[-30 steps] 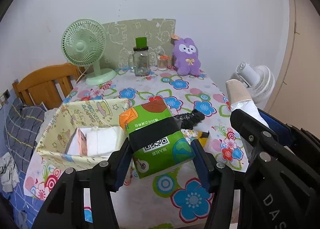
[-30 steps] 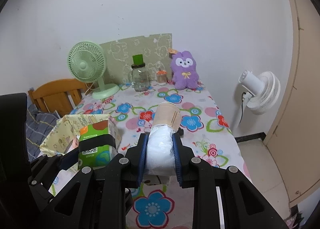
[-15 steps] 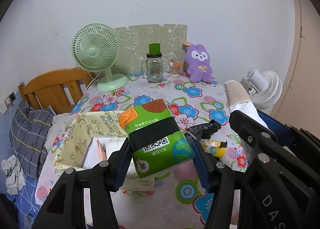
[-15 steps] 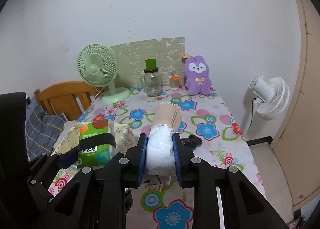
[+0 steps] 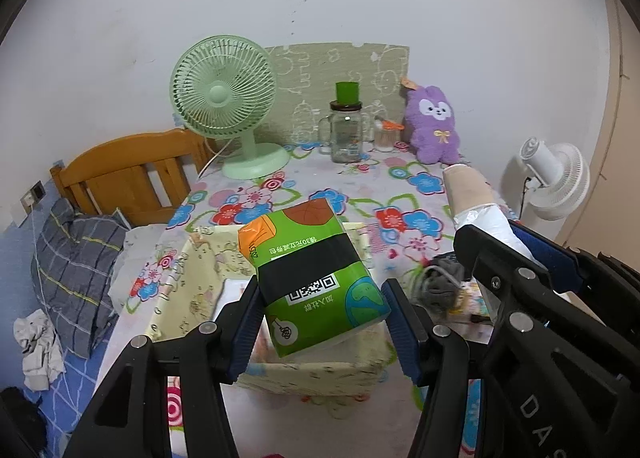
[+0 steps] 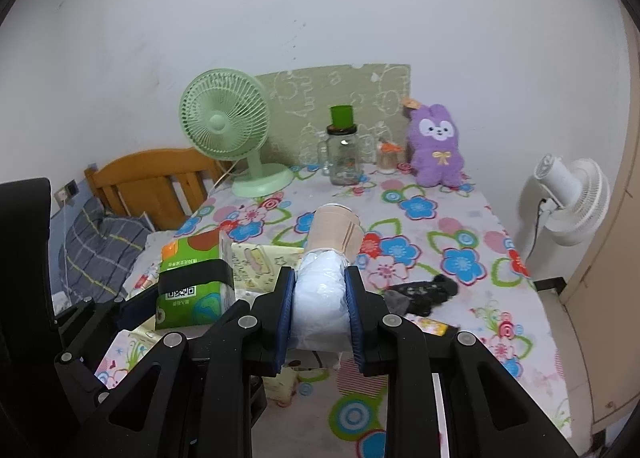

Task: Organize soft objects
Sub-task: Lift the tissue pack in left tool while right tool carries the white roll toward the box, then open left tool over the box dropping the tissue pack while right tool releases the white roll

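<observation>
Both packs gripped and over the bin, ready to drop in.

My left gripper (image 5: 322, 322) has its jaws clenched on the green tissue pack (image 5: 316, 278), which hangs tilted just above and ahead of the yellow fabric bin (image 5: 192, 290); a white pack (image 5: 236, 294) already lies inside, below the left jaw. My right gripper (image 6: 320, 312) is clamped on the plastic-wrapped roll (image 6: 322, 298), its tan end (image 6: 336, 230) poking out past the jaw tips, with the bin down to the left of them. To do this well I would, I think, centre the green pack over the free space beside the white one, lower it until it sits, then release, so the soft bin wall is not folded in. A dark sock (image 6: 424, 294) lies on the counter right of the right jaws.
</observation>
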Tool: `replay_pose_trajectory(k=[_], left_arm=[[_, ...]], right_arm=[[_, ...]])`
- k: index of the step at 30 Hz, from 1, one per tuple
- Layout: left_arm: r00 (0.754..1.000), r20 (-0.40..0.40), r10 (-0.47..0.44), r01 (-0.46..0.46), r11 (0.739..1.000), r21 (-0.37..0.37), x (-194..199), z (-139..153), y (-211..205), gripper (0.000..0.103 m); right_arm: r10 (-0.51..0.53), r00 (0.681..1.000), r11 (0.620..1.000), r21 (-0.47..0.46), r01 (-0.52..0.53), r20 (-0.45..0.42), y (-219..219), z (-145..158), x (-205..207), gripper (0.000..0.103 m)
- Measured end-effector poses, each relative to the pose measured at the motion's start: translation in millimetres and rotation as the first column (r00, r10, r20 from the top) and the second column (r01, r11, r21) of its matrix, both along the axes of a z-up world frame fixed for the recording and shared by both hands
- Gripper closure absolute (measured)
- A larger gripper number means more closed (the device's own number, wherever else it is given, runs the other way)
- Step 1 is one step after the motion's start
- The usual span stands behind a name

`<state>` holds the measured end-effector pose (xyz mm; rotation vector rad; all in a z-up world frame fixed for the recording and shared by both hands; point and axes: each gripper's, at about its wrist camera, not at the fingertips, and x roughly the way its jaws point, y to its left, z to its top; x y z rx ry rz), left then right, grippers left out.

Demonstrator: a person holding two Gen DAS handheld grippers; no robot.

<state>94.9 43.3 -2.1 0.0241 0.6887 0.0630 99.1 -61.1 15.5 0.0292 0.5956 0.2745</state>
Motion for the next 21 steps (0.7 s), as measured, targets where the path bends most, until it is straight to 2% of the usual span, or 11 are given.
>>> replay_pose_trajectory(k=[21], left_arm=[[0.993, -0.11, 0.046, -0.043, 0.999, 0.024, 39.3, -38.7, 54.4, 0.043]], right_arm=[[0.113, 0.991, 0.994, -0.001, -0.113, -0.071, 61.7, -36.0, 48.0, 0.075]])
